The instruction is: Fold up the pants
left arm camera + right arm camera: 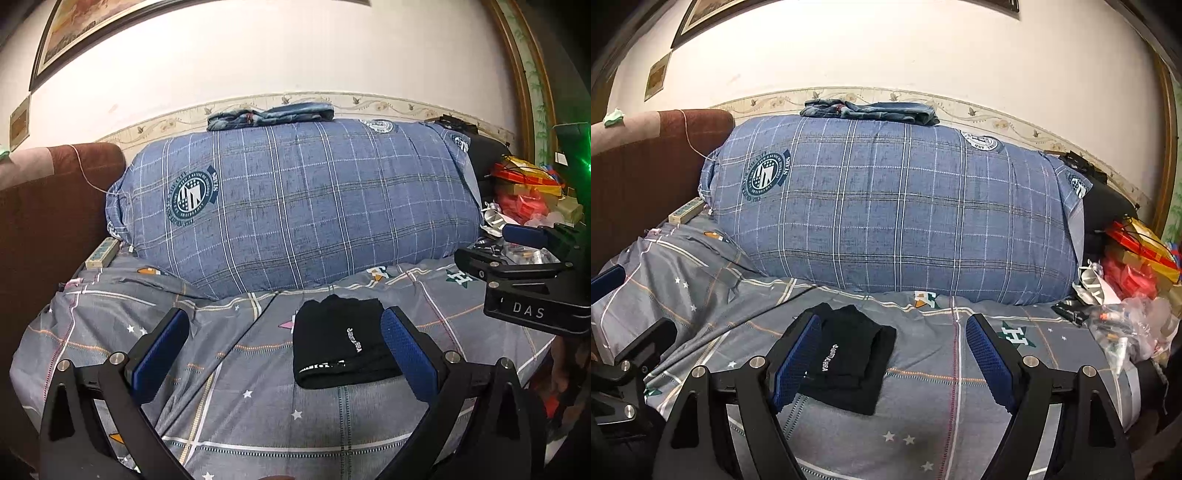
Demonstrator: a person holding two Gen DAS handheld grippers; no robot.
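Observation:
The black pants (341, 341) lie folded into a small flat packet with white lettering on the grey bedsheet (236, 402). My left gripper (284, 349) hovers open just in front of them, its right finger beside the packet's right edge, nothing between the pads. In the right wrist view the same pants (849, 363) rest behind my right gripper's left finger. My right gripper (892, 360) stands open above the grey bedsheet (942, 406), holding nothing. The right gripper's black body (528, 280) shows at the right edge of the left wrist view.
A large blue checked pillow (894, 206) fills the back of the bed, with folded denim (871, 110) on top. A brown headboard (646, 173) stands at the left. Red and yellow packages and plastic bags (1134, 266) crowd the right side.

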